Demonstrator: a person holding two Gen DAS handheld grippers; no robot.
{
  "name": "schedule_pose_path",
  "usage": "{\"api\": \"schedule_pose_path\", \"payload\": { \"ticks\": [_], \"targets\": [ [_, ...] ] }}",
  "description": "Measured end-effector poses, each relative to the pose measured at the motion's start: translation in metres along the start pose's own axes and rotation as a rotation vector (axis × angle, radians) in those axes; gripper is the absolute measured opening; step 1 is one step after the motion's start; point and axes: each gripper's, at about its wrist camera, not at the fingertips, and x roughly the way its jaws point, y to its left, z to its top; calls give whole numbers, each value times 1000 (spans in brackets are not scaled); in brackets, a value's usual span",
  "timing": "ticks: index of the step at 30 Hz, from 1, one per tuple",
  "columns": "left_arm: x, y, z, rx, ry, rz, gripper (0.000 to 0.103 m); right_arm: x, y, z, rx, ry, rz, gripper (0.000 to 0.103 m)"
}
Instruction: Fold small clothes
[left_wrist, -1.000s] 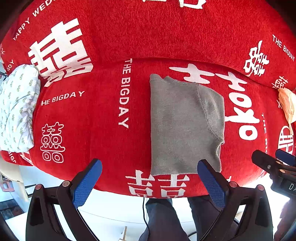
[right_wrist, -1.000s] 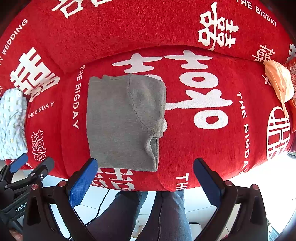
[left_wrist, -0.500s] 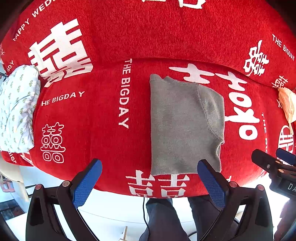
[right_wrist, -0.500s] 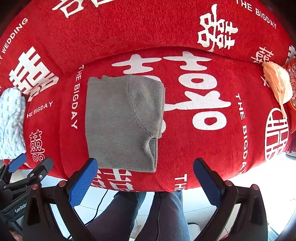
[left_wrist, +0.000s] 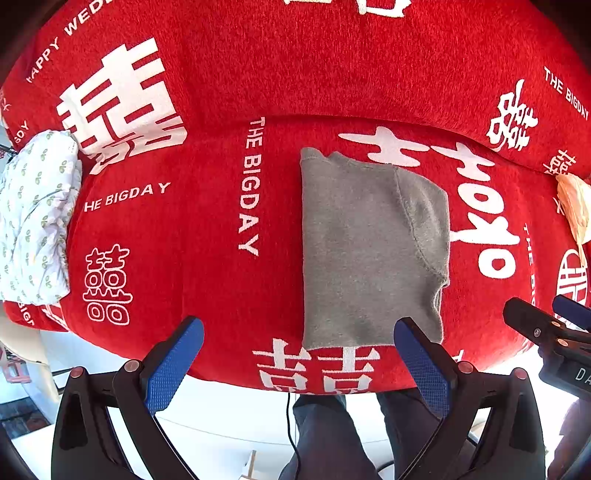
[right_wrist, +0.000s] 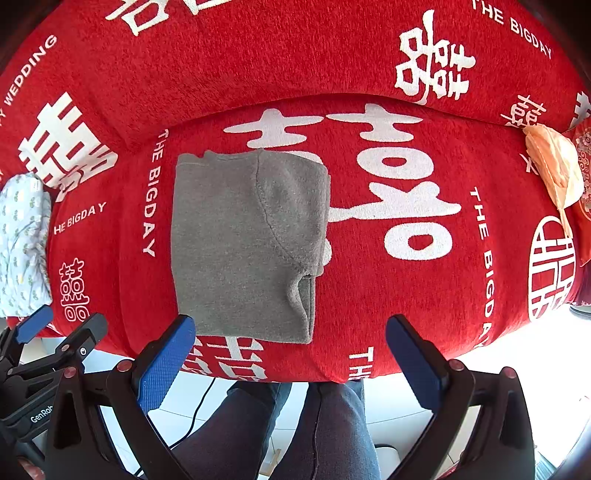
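Grey fleece garment lies folded into a tall rectangle on the seat of a sofa draped in a red cover printed with white characters and "THE BIGDAY". Its left edge runs straight; its right side carries a doubled layer with a curved stitched seam, and the near hem sits just short of the seat's front edge, beyond which the cover drops to a pale floor. Bare red cover lies open on both sides of it: a broad stretch to its left, reaching a white leaf-print cloth bunched at the seat's far left end, and another to its right, reaching a peach cloth at the far right end.

Left gripper hovers off the front edge, jaws spread wide and holding nothing; the garment's near hem lies between its blue pads, toward the right one. Right gripper hangs likewise wide and empty, the garment's near right corner just beyond its left pad. A person's dark-trousered legs show below the seat.
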Motion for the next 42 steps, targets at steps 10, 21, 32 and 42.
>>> {"api": "schedule_pose_path", "payload": {
  "ticks": [10, 21, 32, 42],
  "targets": [
    [0, 1, 1, 8, 1, -2, 103, -1, 1, -1, 0, -3, 1, 103],
    [-3, 0, 3, 9, -7, -10, 103, -2, 1, -1, 7, -12, 0, 103],
    [-2, -1, 2, 11, -9, -13, 103, -2, 4, -1, 6, -13, -4, 103],
    [0, 2, 4, 10, -10, -6, 103, -2, 3, -1, 5, -13, -4, 103]
  ]
}}
